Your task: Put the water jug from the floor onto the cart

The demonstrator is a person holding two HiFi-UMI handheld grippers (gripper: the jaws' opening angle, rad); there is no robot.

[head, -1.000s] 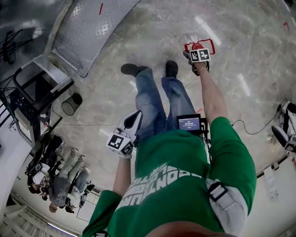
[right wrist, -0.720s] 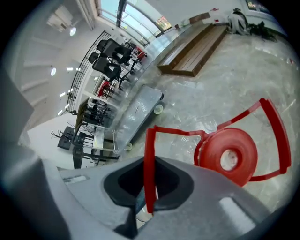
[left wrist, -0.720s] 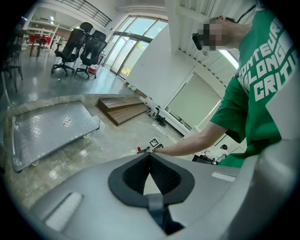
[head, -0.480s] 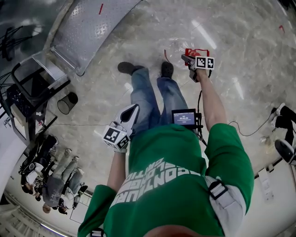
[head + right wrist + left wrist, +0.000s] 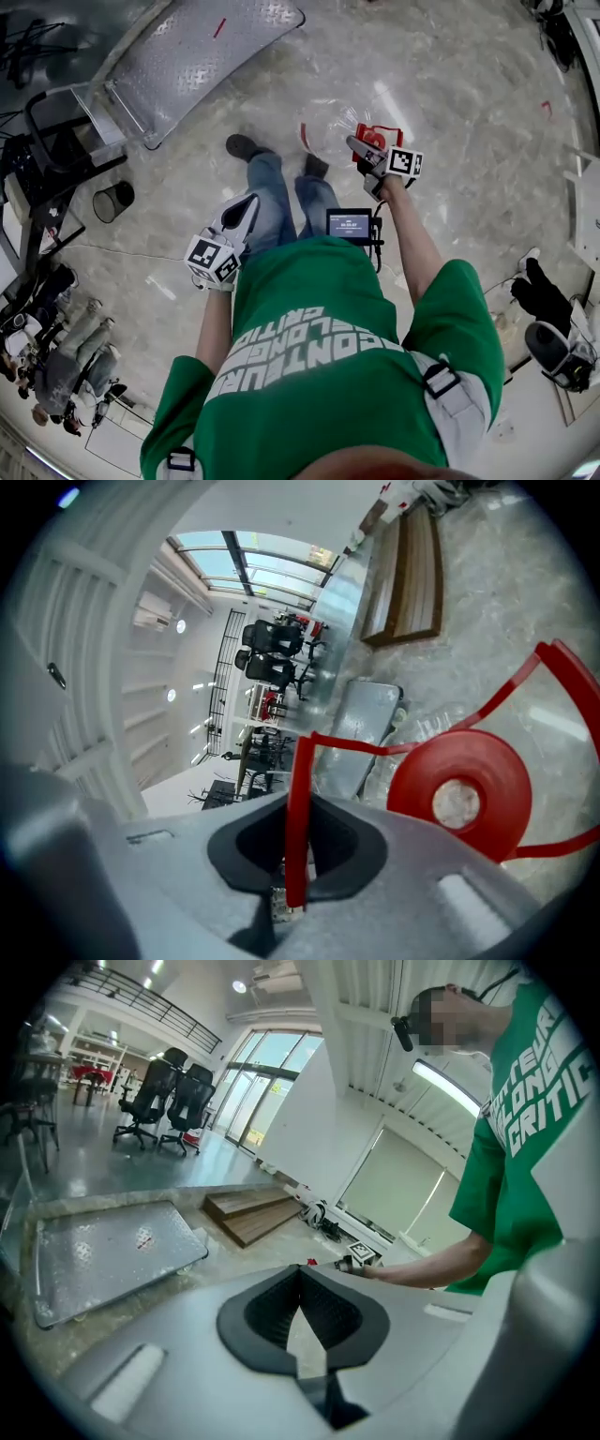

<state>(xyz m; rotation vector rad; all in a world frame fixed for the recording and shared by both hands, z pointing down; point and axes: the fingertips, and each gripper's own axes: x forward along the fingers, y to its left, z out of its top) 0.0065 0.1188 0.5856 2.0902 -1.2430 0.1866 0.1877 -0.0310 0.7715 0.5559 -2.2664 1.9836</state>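
Note:
The water jug (image 5: 328, 125) is clear plastic with a red cap (image 5: 459, 799) and a thin red carry handle (image 5: 298, 789). It hangs in front of the person's feet, above the marble floor. My right gripper (image 5: 358, 146) is shut on that handle, and the red strip runs straight up between its pads. The cart's diamond-plate platform (image 5: 192, 56) lies low at the upper left and also shows in the left gripper view (image 5: 103, 1252). My left gripper (image 5: 246, 206) hovers beside the left leg, shut, with nothing in it.
The cart's black push frame (image 5: 56, 122) stands at its left end, with a black bin (image 5: 113, 200) beside it. Wooden steps (image 5: 251, 1215) and office chairs (image 5: 169, 1096) stand farther off. Seated people (image 5: 56, 361) are at lower left, bags (image 5: 553, 328) at right.
My right gripper has risen with the jug, which has come up off the floor and nearer the body. The left gripper has lifted a little.

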